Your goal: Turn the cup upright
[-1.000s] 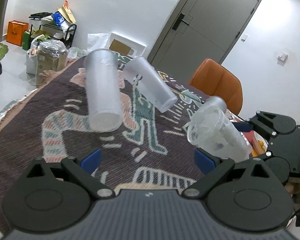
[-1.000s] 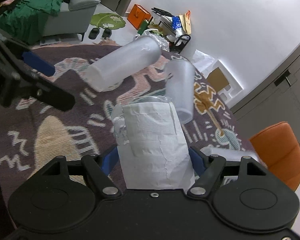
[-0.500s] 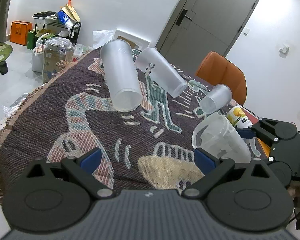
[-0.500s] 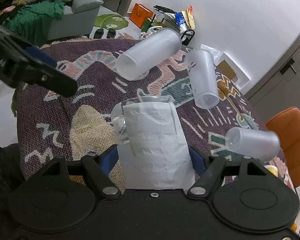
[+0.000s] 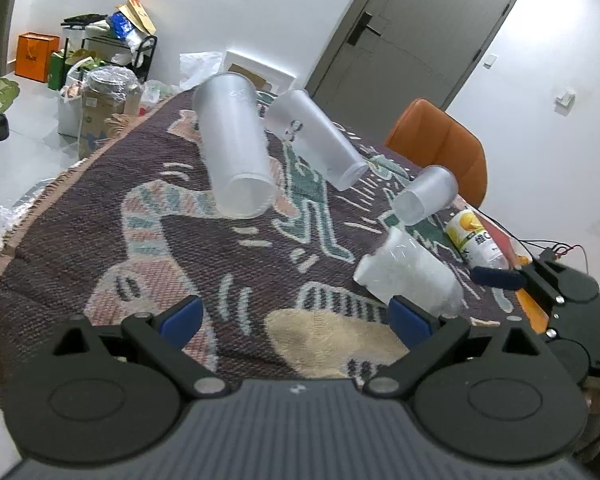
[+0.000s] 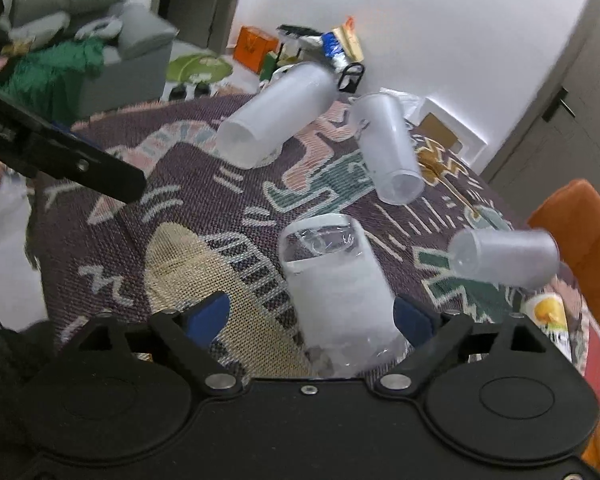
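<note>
The right gripper (image 6: 310,316), clamped on the wrapped cup (image 6: 338,280) half a second ago, now stands released around it (mouth pointing away, near right on the bench (image 5: 100,216)), so whether it is upright cannot be told; the left gripper (image 5: 296,318) hangs spread and empty.

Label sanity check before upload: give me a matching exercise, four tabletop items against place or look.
Items:
1. tall frosted cup
2. small cup
3. clear cup
4. bottle

Descriptions:
a. yellow fruit on its label
b. between the fingers of the right gripper
c. on its side, next to the printed cup
d. on its side, nearest the orange chair

Pairs: 1-c, 2-d, 3-b, 4-a
</note>
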Available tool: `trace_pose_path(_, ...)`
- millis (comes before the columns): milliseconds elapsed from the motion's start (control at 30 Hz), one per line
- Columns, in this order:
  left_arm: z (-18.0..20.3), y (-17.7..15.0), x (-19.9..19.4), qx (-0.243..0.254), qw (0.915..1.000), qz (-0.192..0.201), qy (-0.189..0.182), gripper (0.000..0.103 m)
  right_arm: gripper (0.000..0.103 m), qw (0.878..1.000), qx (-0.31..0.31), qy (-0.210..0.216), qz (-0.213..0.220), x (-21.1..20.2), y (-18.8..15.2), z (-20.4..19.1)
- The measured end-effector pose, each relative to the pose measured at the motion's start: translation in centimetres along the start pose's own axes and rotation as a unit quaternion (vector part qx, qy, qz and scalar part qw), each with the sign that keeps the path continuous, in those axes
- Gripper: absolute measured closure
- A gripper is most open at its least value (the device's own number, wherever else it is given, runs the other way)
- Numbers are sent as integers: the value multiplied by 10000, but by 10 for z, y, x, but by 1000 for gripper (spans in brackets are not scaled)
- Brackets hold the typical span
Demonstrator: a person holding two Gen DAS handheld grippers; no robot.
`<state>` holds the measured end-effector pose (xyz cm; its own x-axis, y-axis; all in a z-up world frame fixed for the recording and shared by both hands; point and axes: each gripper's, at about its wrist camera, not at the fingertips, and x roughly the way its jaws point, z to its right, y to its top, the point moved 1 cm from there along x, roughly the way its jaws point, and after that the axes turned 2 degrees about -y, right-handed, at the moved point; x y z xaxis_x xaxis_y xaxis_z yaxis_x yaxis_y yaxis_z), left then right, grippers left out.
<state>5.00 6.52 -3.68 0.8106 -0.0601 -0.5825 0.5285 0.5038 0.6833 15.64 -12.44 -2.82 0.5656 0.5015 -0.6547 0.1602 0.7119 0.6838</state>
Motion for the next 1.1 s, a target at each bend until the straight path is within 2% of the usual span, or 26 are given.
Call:
trace_pose_path(133, 11, 2, 3, 23, 9999, -50, -134, 5, 6, 9985, 520, -56, 190, -17, -10, 11)
trace_pose_path(333, 31, 5, 12, 103, 9995, -89, -273, 5, 6, 9923, 1149, -102, 451, -37, -28, 21)
trace_pose_path(467, 42, 5, 20, 67, 9990, -156, -419, 5, 6, 9854, 1609, -71, 557, -43, -41, 29)
trace_pose_path(667, 54, 7, 39, -250, 9974, -290, -610, 5, 6, 9718, 2231, -54, 765, -44, -63, 39)
trace_pose_path(867, 57, 11, 62, -891, 9936, -342, -606, 6, 6, 9525, 2890, 15, 961, -42, -82, 54)
trace_pose_path(933, 53, 11, 64, -1257, 9901, -195, -587, 6, 6, 9478, 3027, 41, 1000, -40, -86, 58)
trace_pose_path(1100, 47, 15, 80, -1822, 9819, -132, -500, 6, 8, 9437, 3129, 17, 1074, -35, -92, 62)
